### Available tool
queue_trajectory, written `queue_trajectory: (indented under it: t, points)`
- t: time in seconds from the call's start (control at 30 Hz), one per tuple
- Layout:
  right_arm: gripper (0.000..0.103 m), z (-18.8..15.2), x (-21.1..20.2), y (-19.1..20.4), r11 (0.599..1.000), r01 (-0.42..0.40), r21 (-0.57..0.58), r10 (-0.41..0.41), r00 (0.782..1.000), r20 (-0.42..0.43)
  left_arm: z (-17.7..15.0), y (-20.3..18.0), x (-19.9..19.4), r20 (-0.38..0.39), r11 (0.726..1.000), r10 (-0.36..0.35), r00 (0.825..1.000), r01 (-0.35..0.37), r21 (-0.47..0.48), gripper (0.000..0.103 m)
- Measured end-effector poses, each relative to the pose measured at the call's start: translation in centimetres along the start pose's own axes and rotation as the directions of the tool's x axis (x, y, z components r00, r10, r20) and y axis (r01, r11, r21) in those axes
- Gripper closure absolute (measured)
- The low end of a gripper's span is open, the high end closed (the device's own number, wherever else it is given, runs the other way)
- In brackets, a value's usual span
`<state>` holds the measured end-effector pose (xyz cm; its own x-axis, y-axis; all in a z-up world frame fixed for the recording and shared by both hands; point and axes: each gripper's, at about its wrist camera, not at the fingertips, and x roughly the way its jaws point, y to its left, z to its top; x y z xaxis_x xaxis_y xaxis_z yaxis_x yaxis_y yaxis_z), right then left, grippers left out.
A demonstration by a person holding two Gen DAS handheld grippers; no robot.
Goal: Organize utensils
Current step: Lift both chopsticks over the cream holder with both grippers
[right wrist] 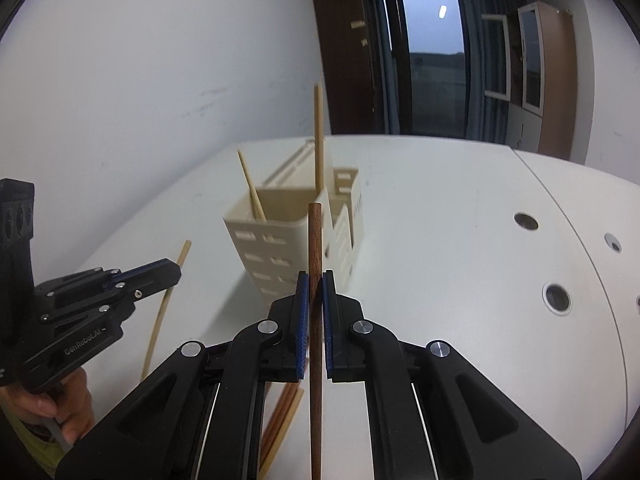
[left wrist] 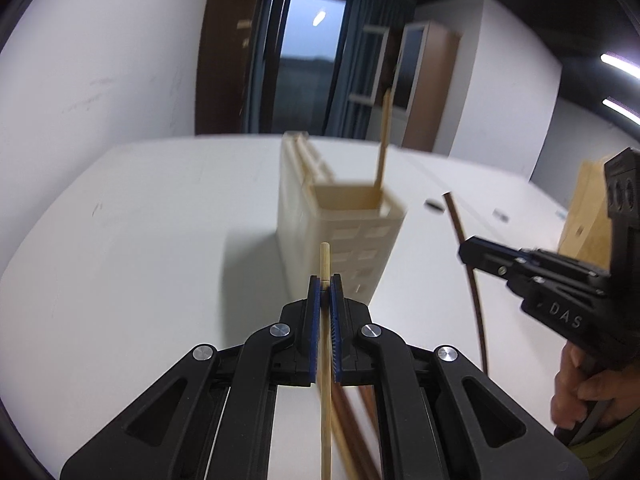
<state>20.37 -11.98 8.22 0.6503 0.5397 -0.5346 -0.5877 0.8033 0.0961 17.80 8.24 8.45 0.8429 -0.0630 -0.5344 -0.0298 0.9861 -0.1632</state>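
A cream utensil holder (left wrist: 340, 232) with slotted walls stands on the white table; it also shows in the right wrist view (right wrist: 292, 240). Light chopsticks (right wrist: 319, 136) stand in it. My left gripper (left wrist: 325, 280) is shut on a light wooden chopstick (left wrist: 325, 264), just in front of the holder. My right gripper (right wrist: 316, 276) is shut on a dark brown chopstick (right wrist: 315, 240), also close before the holder. The right gripper also shows at the right of the left wrist view (left wrist: 468, 250), and the left gripper at the left of the right wrist view (right wrist: 172, 274).
More loose chopsticks (right wrist: 280, 420) lie on the white table (right wrist: 440, 240) under the grippers. A wooden block (left wrist: 588, 216) stands at the right. Round cable holes (right wrist: 558, 298) are set in the table's right side. A white wall is behind the table.
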Motion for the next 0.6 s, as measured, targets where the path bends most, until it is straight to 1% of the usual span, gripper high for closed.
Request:
queue_trajectory:
  t: [0.03, 0.07, 0.17, 0.27, 0.37, 0.4, 0.47, 0.53, 0.6]
  points:
    - [0.096, 0.4, -0.3, 0.0, 1.000, -0.005, 0.002, 0.005, 1.000, 0.018, 0.4, -0.2, -0.2, 0.032, 1.000, -0.009, 0.999, 0.009, 0.003, 0.099]
    - [0.096, 1.1, -0.5, -0.9, 1.000, -0.009, 0.000, 0.009, 0.999, 0.032, 0.7, -0.2, -0.3, 0.059, 1.000, -0.019, 0.998, 0.019, 0.003, 0.099]
    - [0.096, 2.8, -0.1, -0.3, 1.000, -0.014, -0.008, 0.015, 0.997, 0.076, 1.8, -0.2, -0.6, 0.137, 0.999, -0.050, 0.989, 0.051, -0.005, 0.099]
    - [0.096, 4.2, -0.9, 0.4, 1.000, -0.017, -0.015, 0.019, 0.992, 0.122, 3.1, -0.2, -1.5, 0.251, 0.997, -0.075, 0.965, 0.078, -0.001, 0.099]
    - [0.096, 5.2, -1.3, 0.6, 0.999, -0.027, -0.020, 0.030, 0.986, 0.164, 4.2, -0.7, -1.7, 0.329, 0.995, -0.092, 0.940, 0.096, 0.005, 0.099]
    - [0.096, 5.5, -1.4, 0.7, 0.999, -0.021, -0.032, 0.027, 0.982, 0.187, 4.4, -0.9, -1.8, 0.355, 0.995, -0.098, 0.930, 0.100, 0.011, 0.099]
    - [0.096, 5.6, -1.4, 0.8, 0.999, 0.004, -0.047, 0.008, 0.972, 0.236, 4.8, -1.4, -2.0, 0.419, 0.995, -0.096, 0.903, 0.090, 0.036, 0.099]
    - [0.096, 5.9, -1.1, 0.9, 0.998, -0.007, -0.061, 0.022, 0.969, 0.247, 5.0, -1.5, -2.1, 0.461, 0.994, -0.106, 0.881, 0.102, 0.033, 0.099]
    - [0.096, 6.1, -1.2, 0.7, 0.998, -0.011, -0.066, 0.029, 0.962, 0.272, 5.3, -1.7, -1.8, 0.483, 0.993, -0.111, 0.869, 0.111, 0.028, 0.099]
